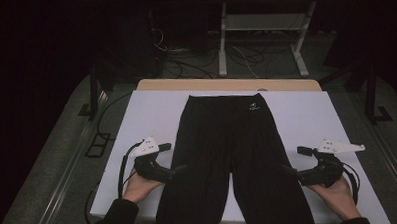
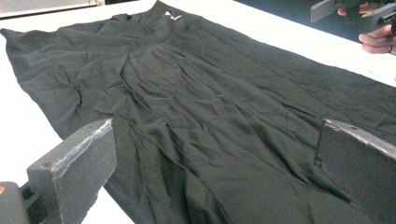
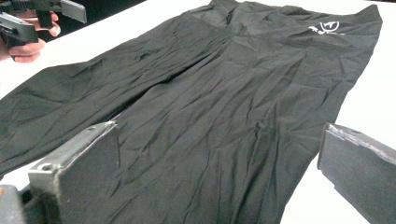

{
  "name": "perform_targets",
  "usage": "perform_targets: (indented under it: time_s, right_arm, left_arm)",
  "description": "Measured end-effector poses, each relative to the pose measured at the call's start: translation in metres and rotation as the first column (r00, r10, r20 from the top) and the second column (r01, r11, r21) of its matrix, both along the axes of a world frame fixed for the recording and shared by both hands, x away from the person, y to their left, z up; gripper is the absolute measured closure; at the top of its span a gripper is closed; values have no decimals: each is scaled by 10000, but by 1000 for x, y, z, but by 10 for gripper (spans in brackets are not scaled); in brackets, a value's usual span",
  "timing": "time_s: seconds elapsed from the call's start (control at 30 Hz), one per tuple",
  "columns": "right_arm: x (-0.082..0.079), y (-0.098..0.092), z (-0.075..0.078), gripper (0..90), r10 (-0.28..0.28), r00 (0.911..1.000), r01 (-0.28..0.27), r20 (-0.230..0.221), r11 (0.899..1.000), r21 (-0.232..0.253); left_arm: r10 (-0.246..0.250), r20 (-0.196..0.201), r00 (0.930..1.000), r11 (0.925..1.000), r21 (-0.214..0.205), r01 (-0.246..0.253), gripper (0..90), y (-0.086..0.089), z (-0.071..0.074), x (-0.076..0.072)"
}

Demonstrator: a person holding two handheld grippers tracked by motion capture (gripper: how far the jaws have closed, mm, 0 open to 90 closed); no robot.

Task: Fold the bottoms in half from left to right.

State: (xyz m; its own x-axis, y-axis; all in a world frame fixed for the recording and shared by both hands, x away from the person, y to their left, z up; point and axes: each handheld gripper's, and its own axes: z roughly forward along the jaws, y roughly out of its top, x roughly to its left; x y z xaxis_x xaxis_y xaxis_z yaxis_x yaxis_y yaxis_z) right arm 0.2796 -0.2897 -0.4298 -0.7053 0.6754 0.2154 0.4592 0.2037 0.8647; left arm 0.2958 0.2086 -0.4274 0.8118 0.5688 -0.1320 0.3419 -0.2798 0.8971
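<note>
Black shorts (image 1: 235, 158) lie flat on the white table (image 1: 151, 115) between both wide-open tools (image 1: 182, 167) (image 1: 288, 169).

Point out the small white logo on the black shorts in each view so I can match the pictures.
High view: white logo at upper centre, right side of the waistband, at the table's far end.
Left gripper view: logo at top, left of centre.
Right gripper view: logo at top right.
Shared landmark: the black shorts spread flat on the white table.
</note>
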Motion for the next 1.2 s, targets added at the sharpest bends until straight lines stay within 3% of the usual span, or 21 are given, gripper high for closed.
perform_targets:
  time_s: [0.7,1.2]
  right_arm:
    - [-2,3,4,0,-49,9998,52,167,9999,-120]
    - [2,11,12,0,26,9999,-20,158,9993,-372]
  left_arm:
    - [11,27,10000,9999,116,-12,0,-4,0,-3]
    - [-305,-98,9995,9995,9,305,0,-10,0,-6]
